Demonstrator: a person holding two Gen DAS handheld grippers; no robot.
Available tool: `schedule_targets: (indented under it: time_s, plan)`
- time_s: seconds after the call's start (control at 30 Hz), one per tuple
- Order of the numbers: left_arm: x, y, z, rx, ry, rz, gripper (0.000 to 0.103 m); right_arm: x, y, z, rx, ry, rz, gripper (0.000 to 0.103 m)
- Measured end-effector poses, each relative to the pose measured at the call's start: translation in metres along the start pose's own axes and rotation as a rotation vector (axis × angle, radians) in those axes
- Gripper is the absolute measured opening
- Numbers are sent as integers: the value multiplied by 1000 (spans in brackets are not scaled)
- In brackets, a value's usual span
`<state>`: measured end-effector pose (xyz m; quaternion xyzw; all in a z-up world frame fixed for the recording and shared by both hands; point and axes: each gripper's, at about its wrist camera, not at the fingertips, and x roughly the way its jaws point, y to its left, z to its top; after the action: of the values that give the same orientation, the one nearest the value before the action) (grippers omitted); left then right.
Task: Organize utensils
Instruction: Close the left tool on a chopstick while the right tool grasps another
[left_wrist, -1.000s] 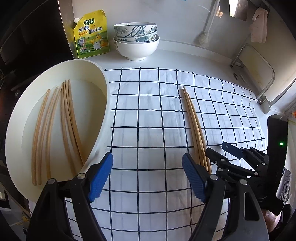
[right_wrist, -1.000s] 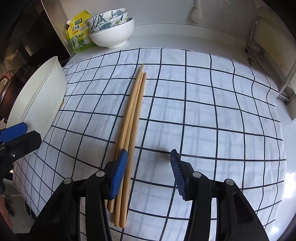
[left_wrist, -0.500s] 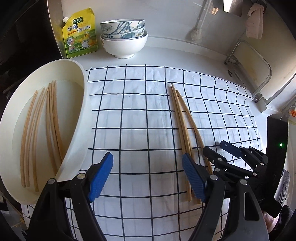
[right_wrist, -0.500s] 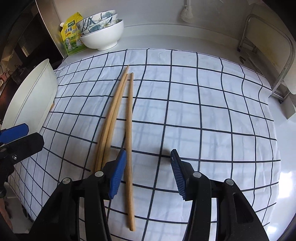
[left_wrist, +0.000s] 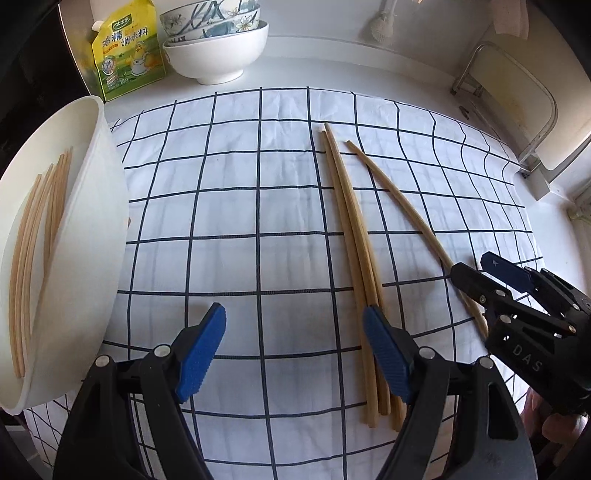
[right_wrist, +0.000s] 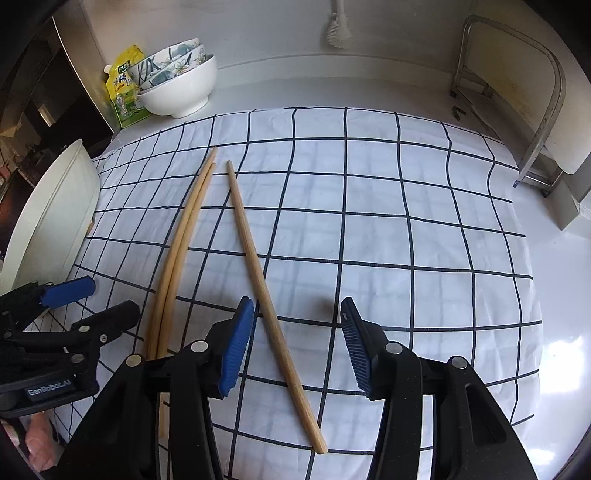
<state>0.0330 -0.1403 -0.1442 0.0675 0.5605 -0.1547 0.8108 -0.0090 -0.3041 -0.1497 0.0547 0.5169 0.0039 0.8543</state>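
Two wooden chopsticks (left_wrist: 351, 229) lie side by side on the checked cloth (left_wrist: 236, 206), and a third chopstick (left_wrist: 402, 206) angles away to their right. My left gripper (left_wrist: 293, 321) hangs open over the cloth, its right finger over the pair's near end, nothing between the jaws. In the right wrist view the single chopstick (right_wrist: 258, 273) runs between the fingers of my right gripper (right_wrist: 295, 306), close to the left pad; the jaws stand apart and do not press it. The pair (right_wrist: 177, 251) lies left of it. A white basin (left_wrist: 92, 236) at the left holds several chopsticks (left_wrist: 33, 236).
Stacked bowls (left_wrist: 218, 48) and a yellow seasoning pouch (left_wrist: 125, 55) stand at the back left of the counter. A metal rack (right_wrist: 535, 110) is at the back right. A brush (right_wrist: 338, 33) hangs on the wall. The cloth's right half is bare.
One chopstick has swung away to the right from the other two. My left gripper has come down and shifted right, away from the basin. My right gripper has slid right over the single chopstick.
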Motion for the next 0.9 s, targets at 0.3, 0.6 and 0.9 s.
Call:
schedule_targets:
  time_s: [0.3, 0.6, 0.9]
  plan:
    - [13, -9, 2, -16, -2, 30, 78, 3, 0, 2, -2, -6, -3, 47]
    - [18, -13, 1, -4, -7, 90, 80, 1, 1, 1, -2, -12, -9, 47]
    - [13, 0, -4, -32, -3, 99, 78, 5, 4, 2, -25, -10, -11, 47]
